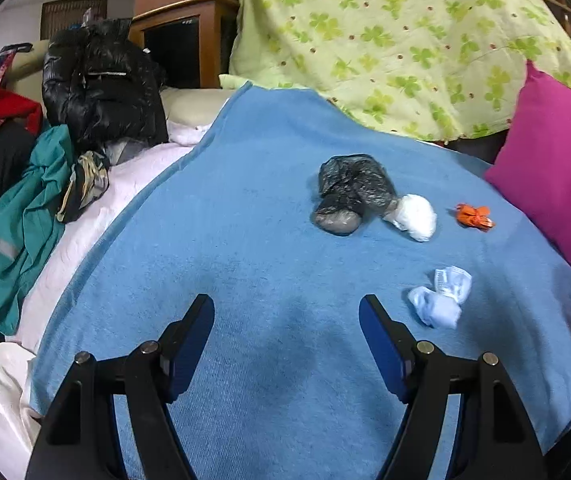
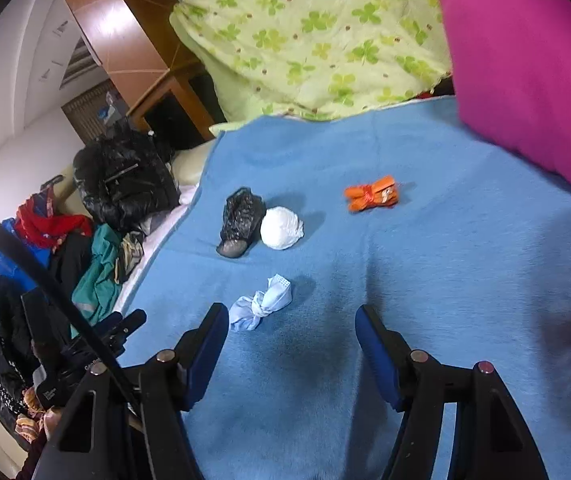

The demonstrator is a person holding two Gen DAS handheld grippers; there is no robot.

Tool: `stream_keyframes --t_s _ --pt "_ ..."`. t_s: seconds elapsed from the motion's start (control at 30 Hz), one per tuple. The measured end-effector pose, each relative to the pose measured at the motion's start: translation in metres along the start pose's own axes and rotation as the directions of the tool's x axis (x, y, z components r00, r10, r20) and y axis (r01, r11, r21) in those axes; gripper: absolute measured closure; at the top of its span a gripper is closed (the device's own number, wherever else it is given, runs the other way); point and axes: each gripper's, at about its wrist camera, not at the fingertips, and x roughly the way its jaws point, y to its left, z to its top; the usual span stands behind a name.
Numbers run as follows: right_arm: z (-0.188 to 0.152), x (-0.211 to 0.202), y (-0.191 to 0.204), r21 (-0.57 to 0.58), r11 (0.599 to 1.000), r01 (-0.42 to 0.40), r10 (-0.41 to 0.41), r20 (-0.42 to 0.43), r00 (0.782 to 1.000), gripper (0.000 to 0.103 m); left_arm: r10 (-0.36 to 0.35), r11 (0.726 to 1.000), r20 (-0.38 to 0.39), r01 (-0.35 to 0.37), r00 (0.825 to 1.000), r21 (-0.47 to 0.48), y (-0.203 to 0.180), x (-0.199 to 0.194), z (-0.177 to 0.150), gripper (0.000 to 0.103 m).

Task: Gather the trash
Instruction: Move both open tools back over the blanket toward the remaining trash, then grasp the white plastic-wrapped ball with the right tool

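Several pieces of trash lie on a blue blanket (image 1: 245, 240) (image 2: 445, 260). A crumpled black plastic bag (image 1: 345, 192) (image 2: 241, 220) touches a white wad (image 1: 415, 216) (image 2: 281, 227). An orange wrapper (image 1: 473, 216) (image 2: 371, 199) lies to their right. A knotted pale blue mask (image 1: 441, 296) (image 2: 263, 306) lies nearest. My left gripper (image 1: 287, 308) hovers open over bare blanket, the mask just right of its right finger. My right gripper (image 2: 291, 318) is open and holds nothing, with the mask just beyond its left fingertip.
A magenta pillow (image 1: 557, 168) (image 2: 525, 64) and a green clover quilt (image 1: 405, 32) (image 2: 313, 36) border the blanket at right and back. A black jacket (image 1: 101, 80) (image 2: 125, 180), teal garment (image 1: 17, 232) and other clothes pile up on the left. A wooden cabinet (image 1: 181, 16) stands behind.
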Motion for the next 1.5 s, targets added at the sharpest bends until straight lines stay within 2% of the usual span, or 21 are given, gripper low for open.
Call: stream_keyframes --t_s 0.17,0.3,0.63,0.83,0.93,1.0,1.07,1.13,1.27,1.4,1.5 --pt "0.016 0.028 0.004 -0.025 1.000 -0.015 0.014 -0.018 1.000 0.034 -0.013 0.999 -0.023 0.012 1.000 -0.039 0.002 0.015 0.005 0.028" --pt "0.034 0.053 0.008 -0.030 0.999 -0.045 0.045 -0.023 0.999 0.034 -0.004 1.000 -0.017 0.004 1.000 -0.023 -0.003 0.024 0.013 0.028" --pt "0.085 0.141 0.020 -0.036 0.997 -0.068 0.066 -0.054 0.996 0.034 0.019 1.000 0.004 -0.019 1.000 -0.023 -0.001 0.071 0.058 0.028" --pt "0.091 0.203 0.011 0.044 0.998 -0.052 0.058 -0.136 0.989 0.034 0.013 0.999 -0.008 -0.013 1.000 -0.053 0.008 0.093 0.071 0.028" --pt "0.090 0.224 0.006 0.071 0.997 -0.036 0.048 -0.172 0.984 0.034 -0.013 0.998 -0.007 0.012 1.000 -0.066 0.011 0.102 0.076 0.028" --pt "0.089 0.234 0.005 0.068 0.997 -0.032 0.045 -0.190 0.981 0.040 -0.020 0.998 -0.007 0.020 1.000 -0.065 0.009 0.107 0.078 0.028" --pt "0.088 0.239 0.006 0.038 0.999 -0.031 0.038 -0.201 0.979 0.063 -0.057 0.996 -0.003 0.056 0.998 -0.065 0.005 0.112 0.081 0.028" --pt "0.089 0.239 0.004 0.036 0.998 -0.044 0.050 -0.204 0.978 0.064 -0.093 0.994 0.007 0.093 0.996 -0.058 -0.002 0.115 0.084 0.028" --pt "0.093 0.225 -0.004 0.048 0.999 -0.019 0.028 -0.187 0.982 0.065 -0.149 0.988 0.004 0.149 0.989 -0.028 -0.019 0.124 0.088 0.028" --pt "0.099 0.197 -0.019 0.077 0.997 0.001 0.009 -0.139 0.990 0.065 -0.151 0.989 -0.046 0.150 0.988 -0.012 -0.035 0.144 0.090 0.028" --pt "0.102 0.176 -0.028 0.097 0.995 -0.002 0.012 -0.107 0.994 0.065 -0.165 0.986 -0.088 0.163 0.982 -0.037 -0.041 0.160 0.092 0.028"
